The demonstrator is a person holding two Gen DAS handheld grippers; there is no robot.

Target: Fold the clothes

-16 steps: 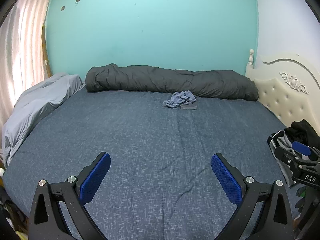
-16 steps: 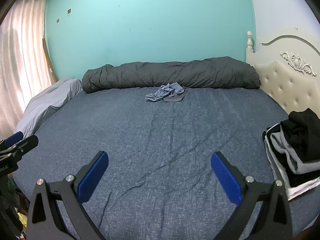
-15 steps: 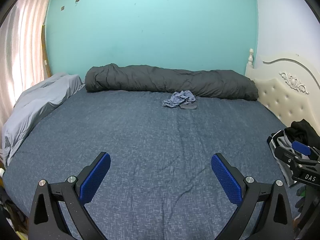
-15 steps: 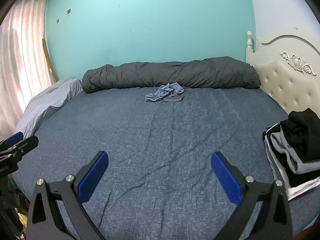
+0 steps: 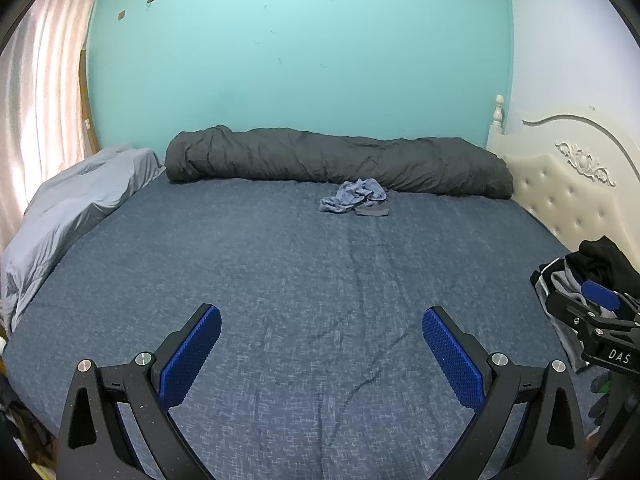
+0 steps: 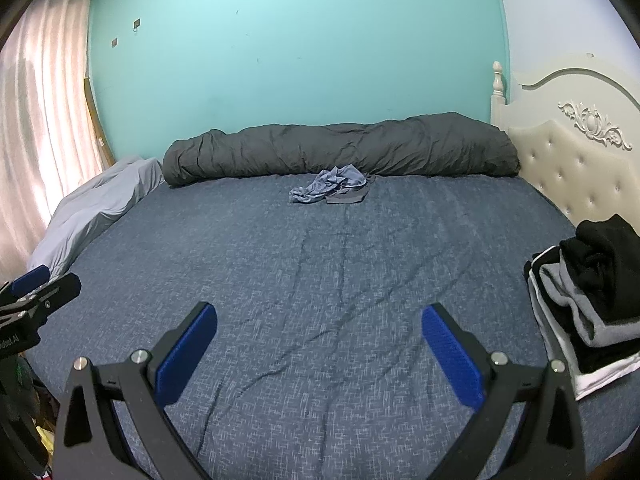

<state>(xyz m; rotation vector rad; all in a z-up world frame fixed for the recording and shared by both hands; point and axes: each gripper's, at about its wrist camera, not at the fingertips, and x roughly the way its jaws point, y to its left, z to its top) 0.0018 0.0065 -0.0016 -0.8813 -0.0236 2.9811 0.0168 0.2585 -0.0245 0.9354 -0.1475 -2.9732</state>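
Lying crumpled at the far side of the bed (image 5: 280,280), just in front of the rolled grey duvet (image 5: 340,160), the blue garment (image 5: 352,197) has a small dark piece (image 5: 372,211) touching it. A grab could well lift both together, since they overlap, or pinch the sheet beneath. Both the left gripper (image 5: 321,344) and the right gripper (image 6: 319,340) hover over bare sheet with jaws spread wide and empty, well short of the garment, which sits ahead of the fingers. A folded stack (image 6: 588,300) rests at the right edge.
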